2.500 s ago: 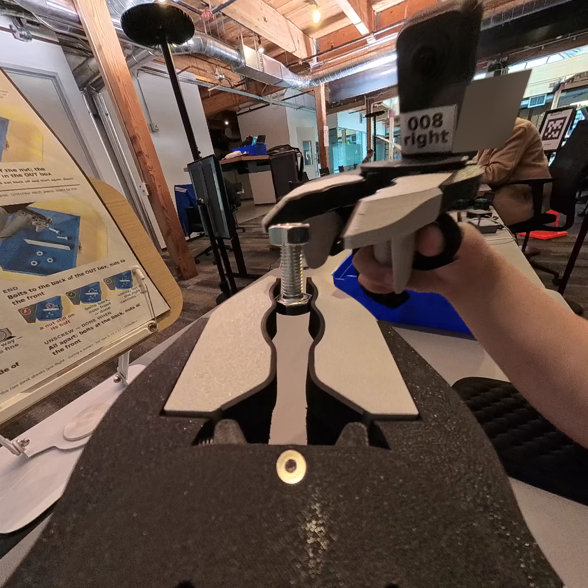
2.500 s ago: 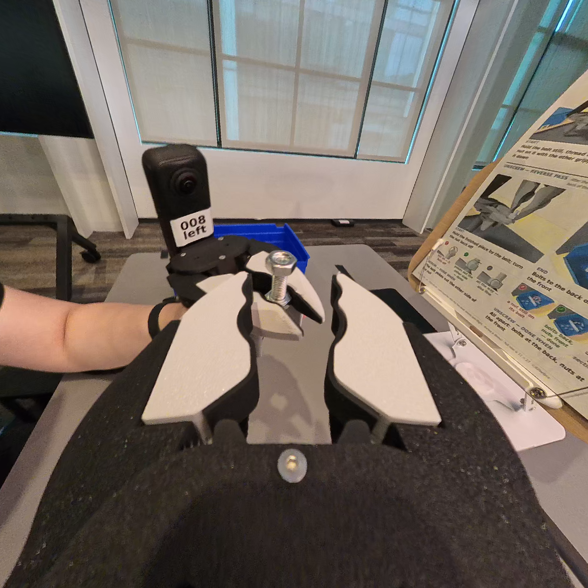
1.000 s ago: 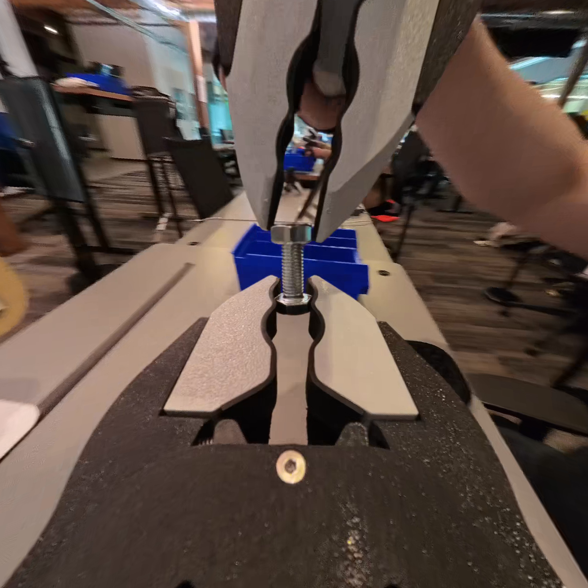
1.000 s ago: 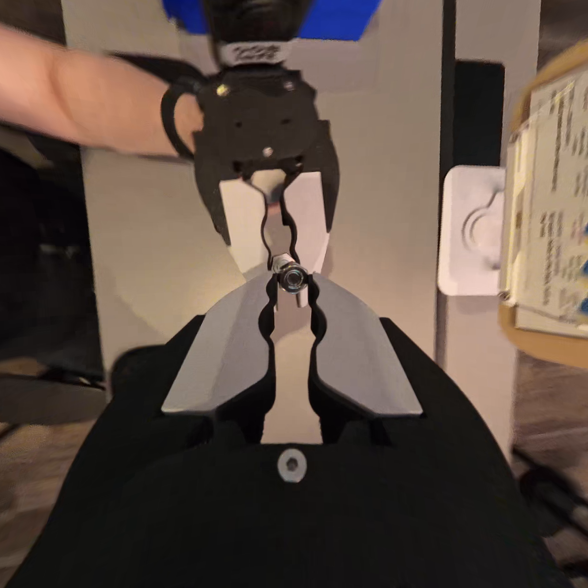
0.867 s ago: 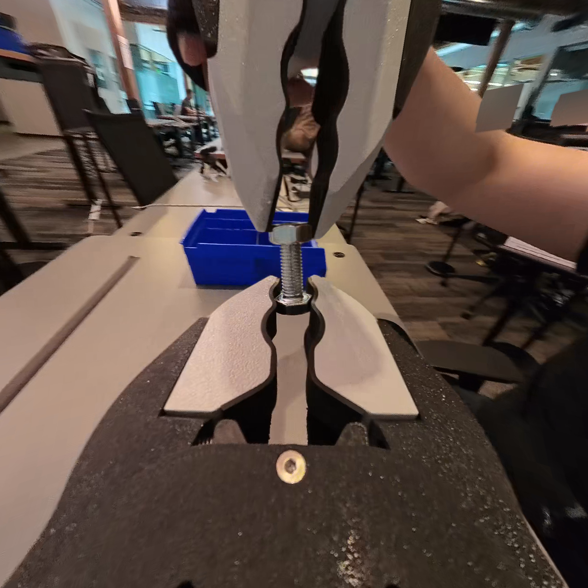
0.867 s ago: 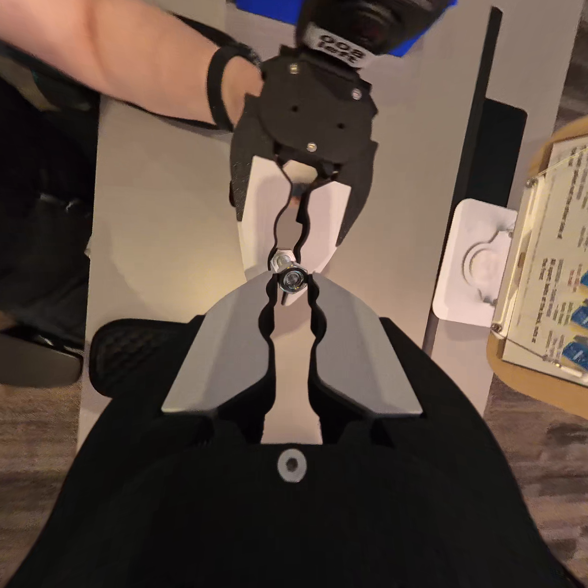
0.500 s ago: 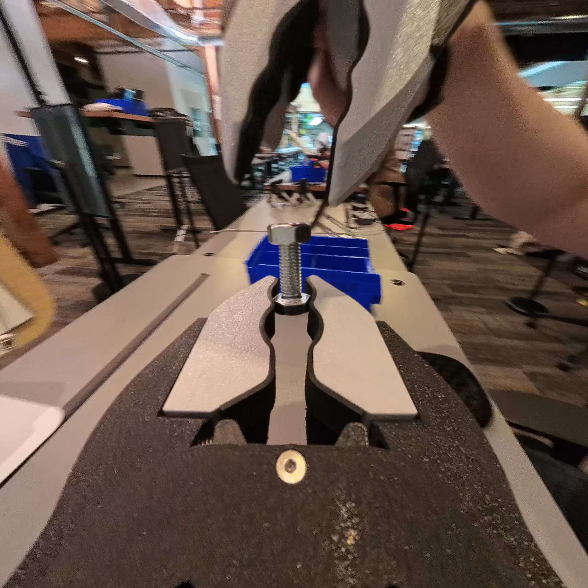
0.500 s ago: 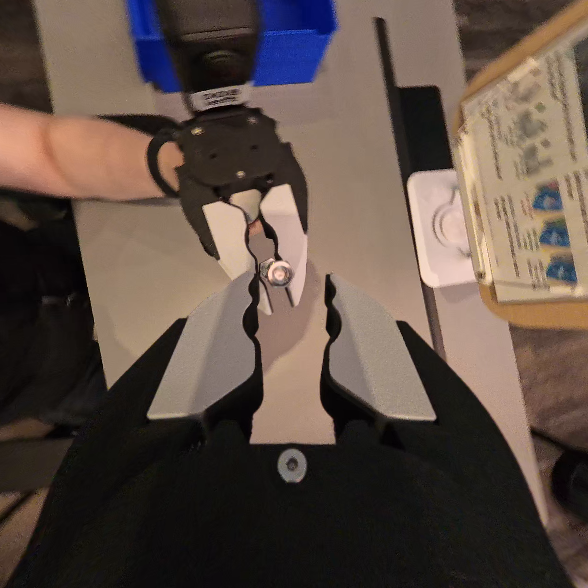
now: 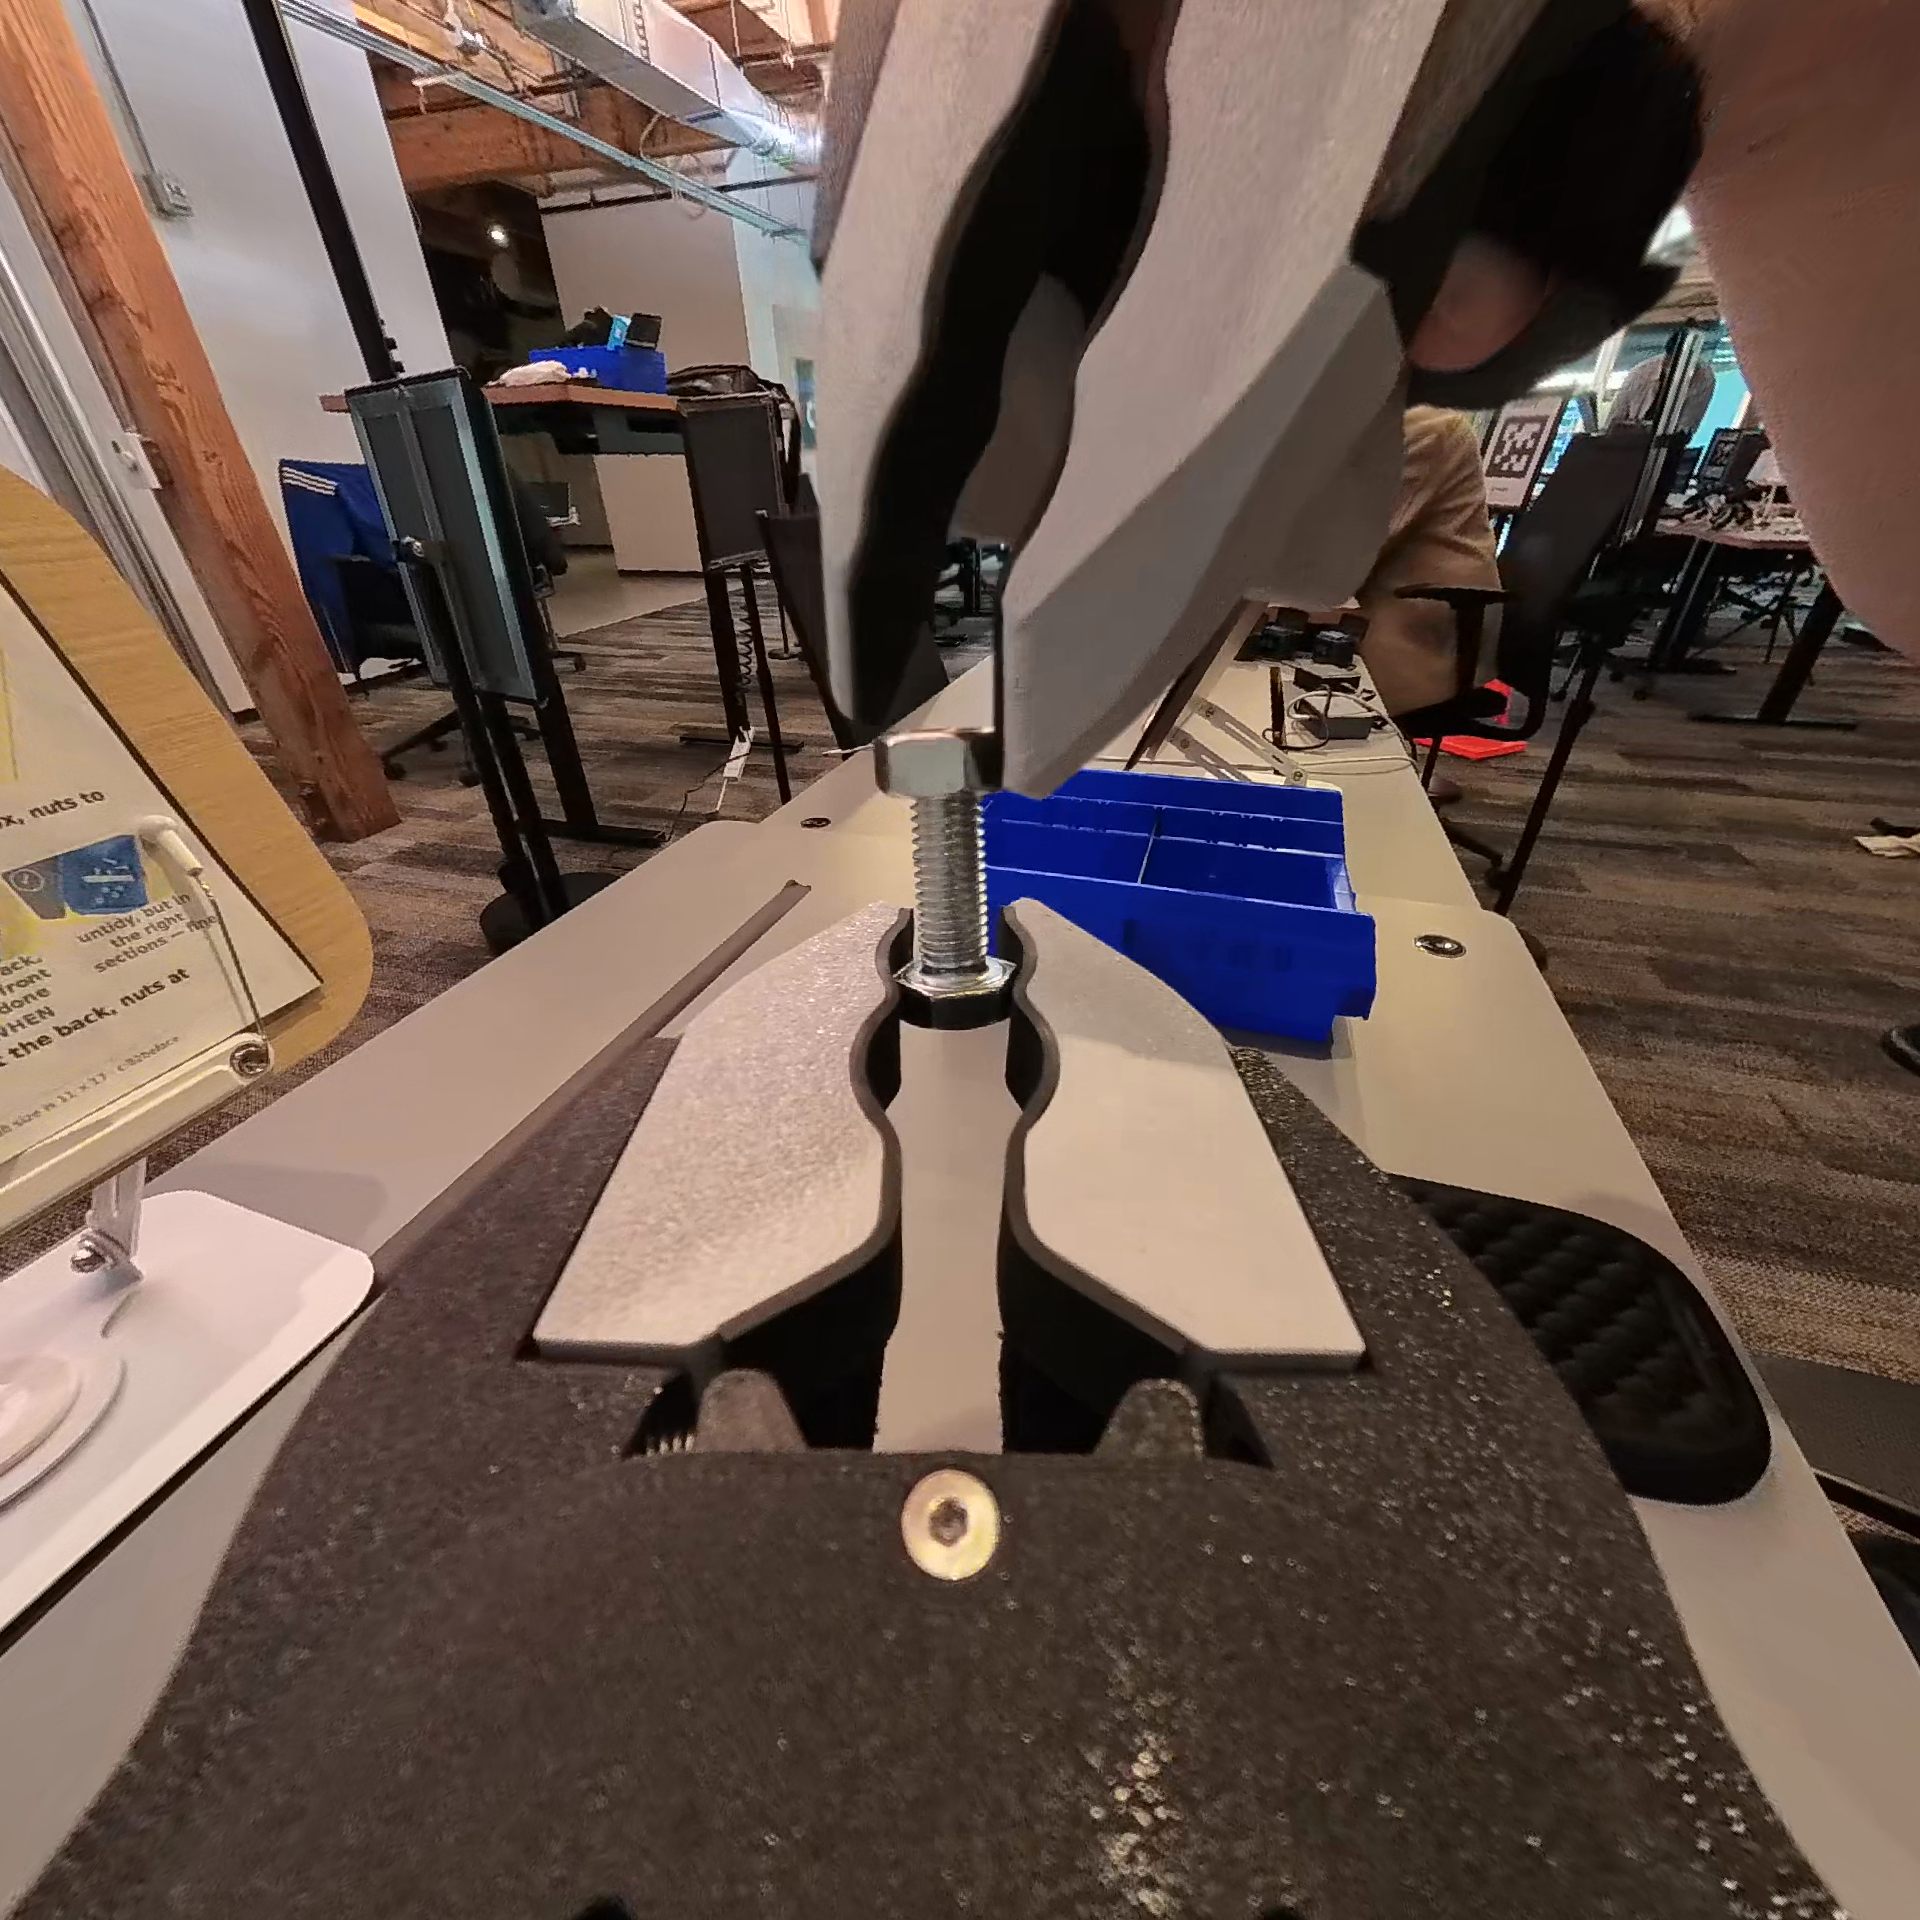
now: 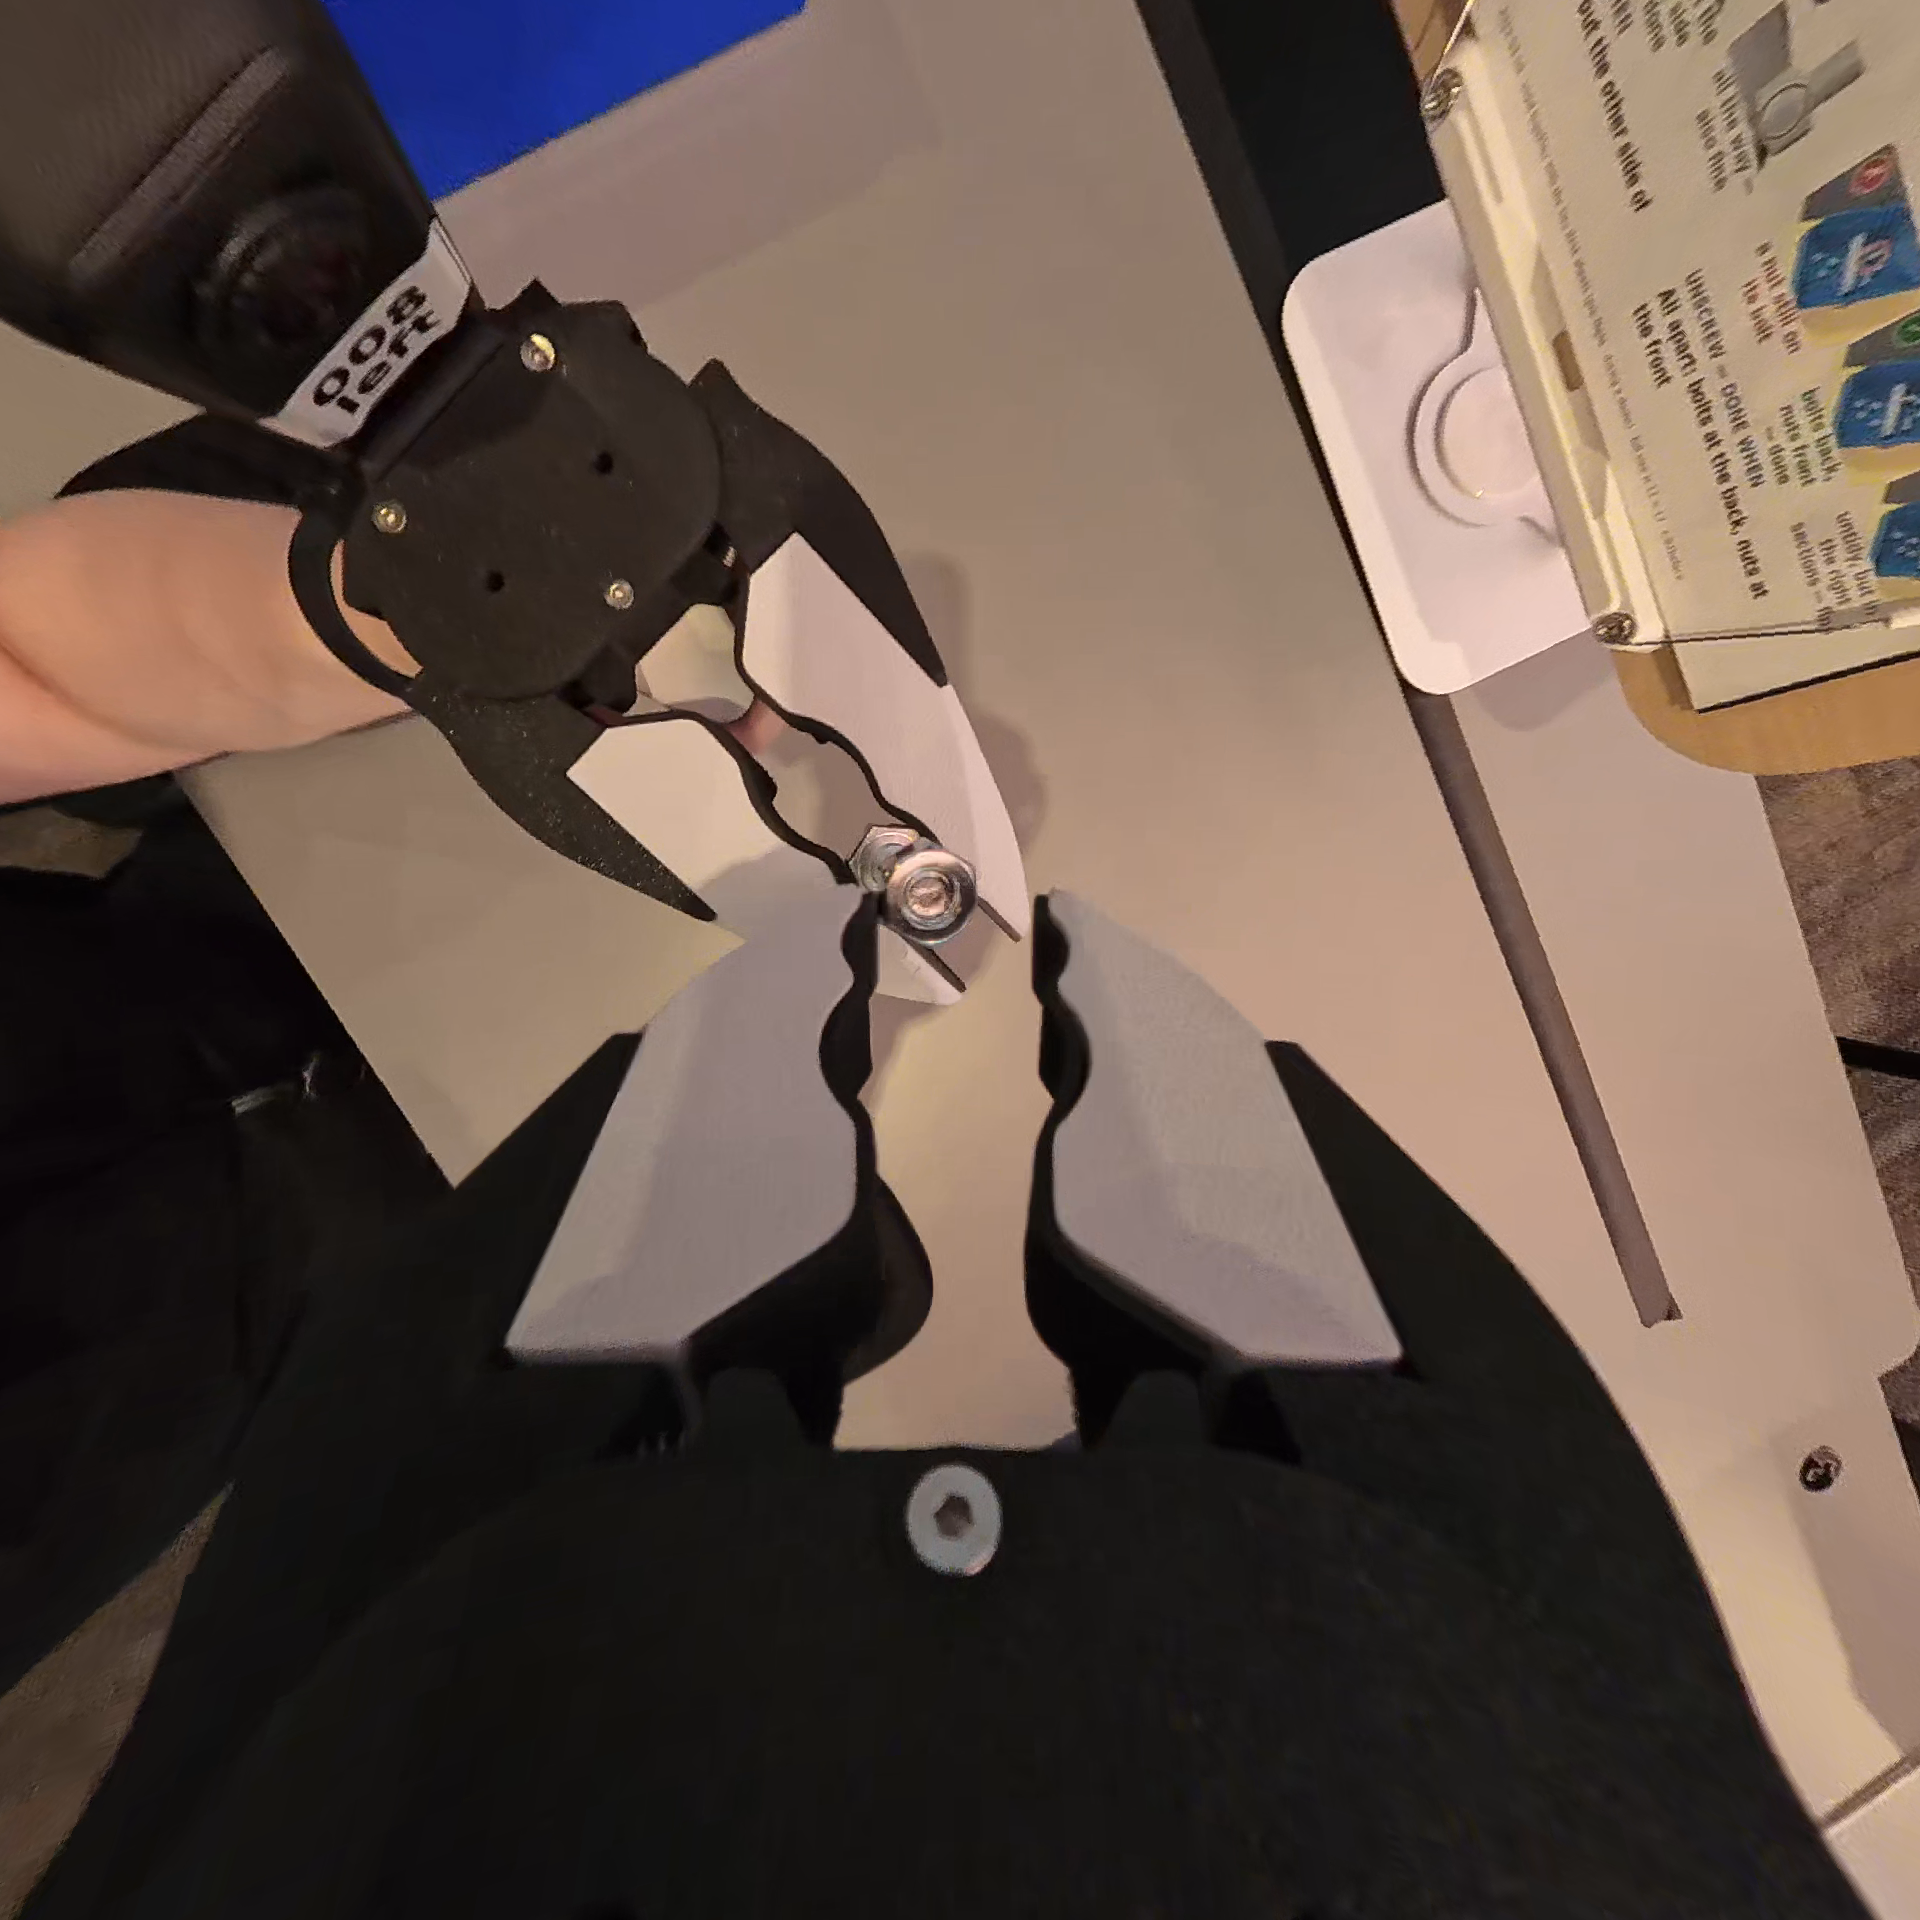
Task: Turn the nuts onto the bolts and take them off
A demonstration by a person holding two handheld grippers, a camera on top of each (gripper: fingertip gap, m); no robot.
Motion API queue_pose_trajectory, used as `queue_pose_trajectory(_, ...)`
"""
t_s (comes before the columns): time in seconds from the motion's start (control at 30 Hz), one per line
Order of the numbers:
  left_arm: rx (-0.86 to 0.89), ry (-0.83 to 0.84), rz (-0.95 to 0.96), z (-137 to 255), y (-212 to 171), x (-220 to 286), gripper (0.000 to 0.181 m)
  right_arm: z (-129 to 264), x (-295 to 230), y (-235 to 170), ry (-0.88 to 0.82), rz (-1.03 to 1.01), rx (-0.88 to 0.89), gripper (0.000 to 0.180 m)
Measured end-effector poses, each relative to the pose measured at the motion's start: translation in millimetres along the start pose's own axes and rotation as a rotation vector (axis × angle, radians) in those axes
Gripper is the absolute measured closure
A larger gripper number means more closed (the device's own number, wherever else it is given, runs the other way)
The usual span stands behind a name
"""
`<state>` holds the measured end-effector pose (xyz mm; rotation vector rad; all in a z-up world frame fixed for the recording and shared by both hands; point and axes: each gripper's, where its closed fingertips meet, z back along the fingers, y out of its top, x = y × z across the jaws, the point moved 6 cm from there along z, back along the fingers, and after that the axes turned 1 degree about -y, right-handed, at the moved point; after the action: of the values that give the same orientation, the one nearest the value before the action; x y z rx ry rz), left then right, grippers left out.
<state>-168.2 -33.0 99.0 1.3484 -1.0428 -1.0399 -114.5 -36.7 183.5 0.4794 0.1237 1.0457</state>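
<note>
my left gripper [image 9: 945,997] is clamped on the small steel hex nut [image 9: 951,982], shiny zinc hex bolt [image 9: 940,852] upright in it. right gripper [image 10: 940,935], jaws apart, hangs over the bolt head. hard, light, slick metal; i'd pinch the head's flats.

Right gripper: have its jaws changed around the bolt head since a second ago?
Yes. The right gripper was clamped on the bolt head; now its jaws stand apart, the head free between them. The left gripper grips the nut.
</note>
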Motion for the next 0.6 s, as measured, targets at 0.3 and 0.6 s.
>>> queue_pose_trajectory(0.3,-0.009,-0.153,0.045,2,2,9,0.166,3,-8,-5,0.094,0.154,0.022,0.162)
queue_pose_trajectory(0.6,-0.058,-0.603,0.174,7,-1,42,0.165,13,-36,-29,0.169,0.722,0.127,0.162)
